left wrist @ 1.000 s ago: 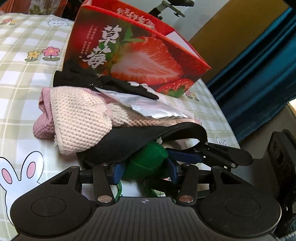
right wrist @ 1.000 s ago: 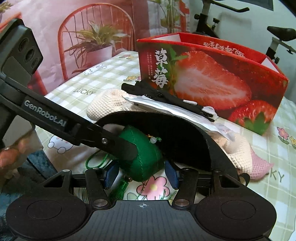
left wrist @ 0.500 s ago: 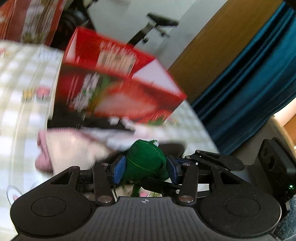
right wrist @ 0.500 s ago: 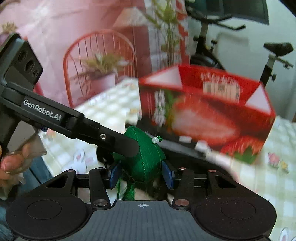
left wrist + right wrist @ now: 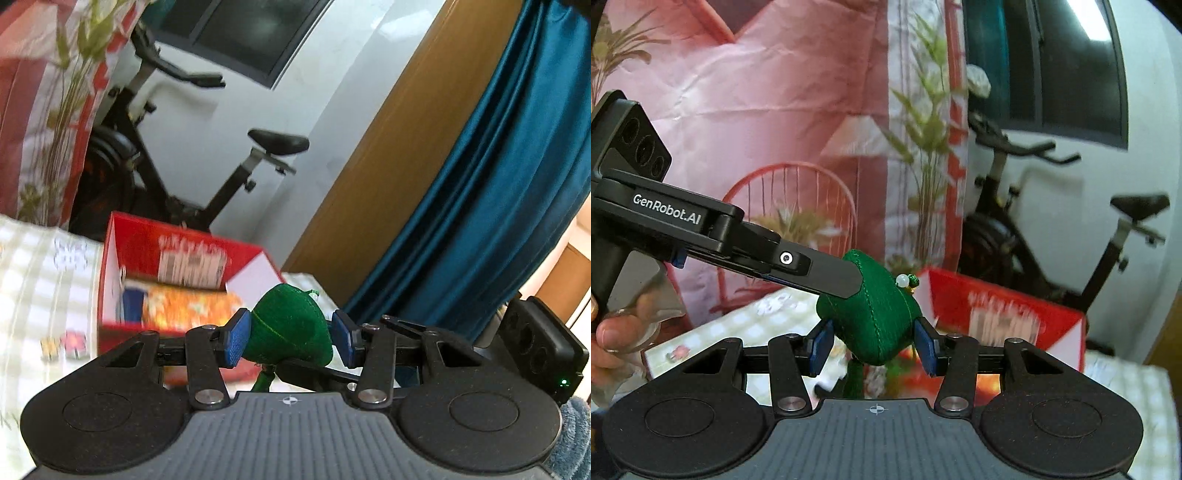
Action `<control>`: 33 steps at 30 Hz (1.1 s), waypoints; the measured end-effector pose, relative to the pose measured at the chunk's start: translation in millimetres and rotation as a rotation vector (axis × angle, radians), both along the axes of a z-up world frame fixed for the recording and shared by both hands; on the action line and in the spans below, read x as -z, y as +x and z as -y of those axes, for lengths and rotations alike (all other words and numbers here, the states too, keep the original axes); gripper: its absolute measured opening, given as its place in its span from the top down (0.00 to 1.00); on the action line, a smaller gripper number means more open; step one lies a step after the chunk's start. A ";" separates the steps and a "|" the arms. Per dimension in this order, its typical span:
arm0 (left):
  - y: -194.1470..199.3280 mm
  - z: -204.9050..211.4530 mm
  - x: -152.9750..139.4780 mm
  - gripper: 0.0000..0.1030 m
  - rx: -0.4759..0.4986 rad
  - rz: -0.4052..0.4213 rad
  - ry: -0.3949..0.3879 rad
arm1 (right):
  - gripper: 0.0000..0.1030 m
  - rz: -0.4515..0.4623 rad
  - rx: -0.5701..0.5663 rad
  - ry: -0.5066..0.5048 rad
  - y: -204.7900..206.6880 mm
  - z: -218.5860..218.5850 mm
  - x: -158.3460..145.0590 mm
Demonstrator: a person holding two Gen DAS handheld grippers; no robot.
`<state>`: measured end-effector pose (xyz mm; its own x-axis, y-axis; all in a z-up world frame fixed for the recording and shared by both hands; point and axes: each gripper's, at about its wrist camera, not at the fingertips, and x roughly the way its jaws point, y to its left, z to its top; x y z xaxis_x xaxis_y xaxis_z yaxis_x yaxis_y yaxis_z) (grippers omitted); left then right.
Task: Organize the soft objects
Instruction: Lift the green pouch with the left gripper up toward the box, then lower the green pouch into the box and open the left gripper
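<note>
A green stitched pouch (image 5: 288, 328) with a white bead and a tassel hangs in the air, held from two sides. My left gripper (image 5: 290, 338) is shut on it, blue pads against its flanks. My right gripper (image 5: 873, 345) is shut on the same green pouch (image 5: 871, 321), and the left gripper's black finger (image 5: 831, 273) rests on its top. Below and beyond stands the open red strawberry box (image 5: 177, 254), also in the right wrist view as the red box (image 5: 1004, 299); something with an orange pattern lies inside it.
The checked tablecloth (image 5: 40, 280) spreads under the box. Behind stand an exercise bike (image 5: 207, 155), a teal curtain (image 5: 498, 184) and a pink printed backdrop (image 5: 757, 110). A person's hand (image 5: 613, 332) holds the left gripper's handle.
Both grippers have risen together with the green pouch, lifting it off the pile of cloths. The pile has dropped out of view and the box's open top now shows.
</note>
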<state>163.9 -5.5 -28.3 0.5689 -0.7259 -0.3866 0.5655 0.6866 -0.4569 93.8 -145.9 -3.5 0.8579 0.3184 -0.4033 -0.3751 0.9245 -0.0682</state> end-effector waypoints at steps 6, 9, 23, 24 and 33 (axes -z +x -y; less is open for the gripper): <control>24.3 0.5 -19.7 0.51 -0.017 0.055 -0.014 | 0.57 0.069 0.001 -0.033 30.0 -0.8 -25.3; 43.6 6.1 -26.0 0.51 -0.022 0.099 -0.022 | 0.57 0.112 0.002 -0.054 50.8 -0.6 -37.3; 121.0 2.6 6.7 0.51 -0.093 0.036 0.034 | 0.57 0.088 -0.002 -0.066 143.2 -2.8 2.1; 124.9 0.5 12.4 0.51 -0.100 0.018 0.036 | 0.57 0.074 -0.005 -0.062 149.2 -4.0 8.1; 163.0 -0.5 64.3 0.51 -0.128 -0.091 0.123 | 0.57 -0.097 0.013 -0.015 190.3 -2.9 70.3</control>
<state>326.9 -5.0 -92.6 0.6121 -0.5942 -0.5219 0.4304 0.8039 -0.4105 284.2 -143.0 -73.7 0.8187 0.3003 -0.4895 -0.3683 0.9285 -0.0464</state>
